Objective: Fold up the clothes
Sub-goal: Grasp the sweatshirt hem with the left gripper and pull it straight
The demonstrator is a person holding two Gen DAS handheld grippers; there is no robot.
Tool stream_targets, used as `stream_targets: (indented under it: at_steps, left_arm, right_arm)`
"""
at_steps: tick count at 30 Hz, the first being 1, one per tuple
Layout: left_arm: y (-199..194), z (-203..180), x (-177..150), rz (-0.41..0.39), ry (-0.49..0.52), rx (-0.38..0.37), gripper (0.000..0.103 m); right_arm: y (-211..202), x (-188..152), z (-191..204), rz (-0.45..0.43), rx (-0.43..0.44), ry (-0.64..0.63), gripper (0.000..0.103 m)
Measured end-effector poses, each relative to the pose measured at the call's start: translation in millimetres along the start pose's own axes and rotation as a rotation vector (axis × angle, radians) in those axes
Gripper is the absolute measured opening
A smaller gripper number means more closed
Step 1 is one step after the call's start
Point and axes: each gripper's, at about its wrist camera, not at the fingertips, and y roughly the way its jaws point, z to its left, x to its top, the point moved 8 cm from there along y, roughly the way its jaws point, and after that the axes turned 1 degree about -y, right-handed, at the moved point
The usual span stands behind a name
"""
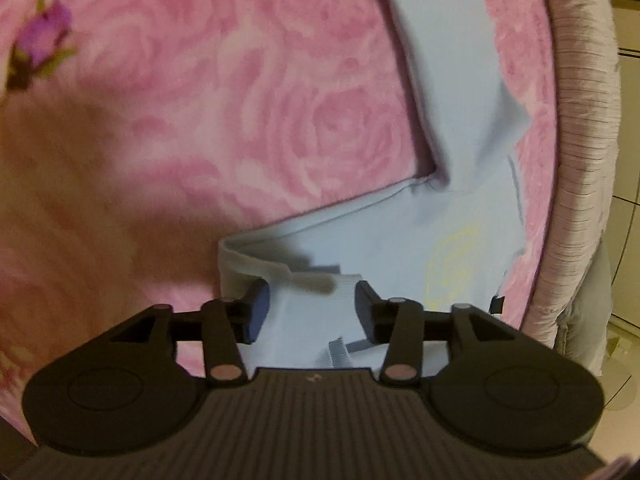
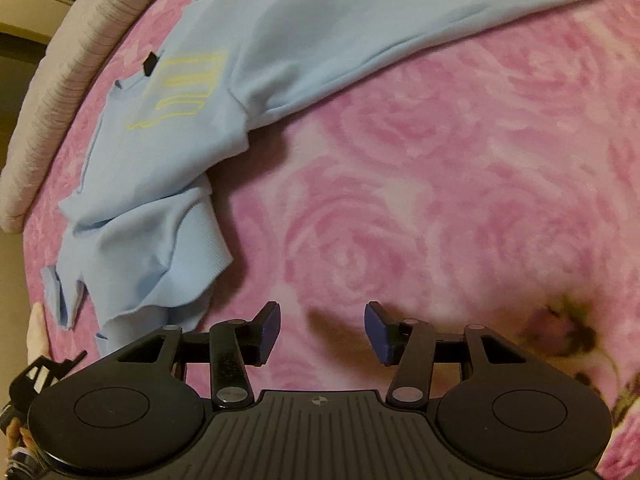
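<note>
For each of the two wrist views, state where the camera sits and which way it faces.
Left wrist: sits behind the left tool, looking along its open fingers down at the light blue sweatshirt; fabric lies between them.
Right wrist: sits behind the right tool, open over bare pink rose blanket, sweatshirt up-left.
Shared: sweatshirt, its yellow print, blanket.

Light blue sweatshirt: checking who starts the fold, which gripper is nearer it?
Left. The left gripper is open over the light blue sweatshirt; the right gripper hovers over bare pink blanket beside it.

Bare pink blanket (image 2: 440, 200) beside sweatshirt (image 2: 280, 40)
</note>
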Motion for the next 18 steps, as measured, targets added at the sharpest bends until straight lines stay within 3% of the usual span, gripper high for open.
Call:
stream_targets:
  at_steps: [4, 7, 11, 14, 16, 17, 18]
  left_arm:
    - [13, 7, 7, 0.032, -0.101, 0.045, 0.045]
    - [19, 8, 8, 0.048, -0.181, 0.062, 0.051]
    - [30, -3, 5, 0.075, -0.143, 0.132, 0.059]
    - [41, -20, 2, 0.102, -0.028, 0.204, 0.062]
    - [43, -30, -4, 0.096, 0.094, 0.23, 0.051]
    - [43, -35, -7, 0.093, 0.155, 0.242, 0.035]
    - [40, -37, -11, 0.085, 0.239, 0.241, 0.01]
  right_arm:
    - [-2, 0, -4, -0.007, -0.017, -0.001, 0.051]
    - [-3, -2, -7, -0.008, -0.03, -0.016, 0.052]
    - [-1, -6, -8, 0.001, -0.041, -0.029, 0.052]
    - [2, -10, -7, 0.017, -0.043, -0.04, 0.052]
    - [2, -11, -1, 0.016, -0.044, -0.075, 0.052]
    - [2, -11, 2, 0.013, -0.045, -0.097, 0.052]
    - [0, -11, 4, 0.006, -0.045, -0.119, 0.052]
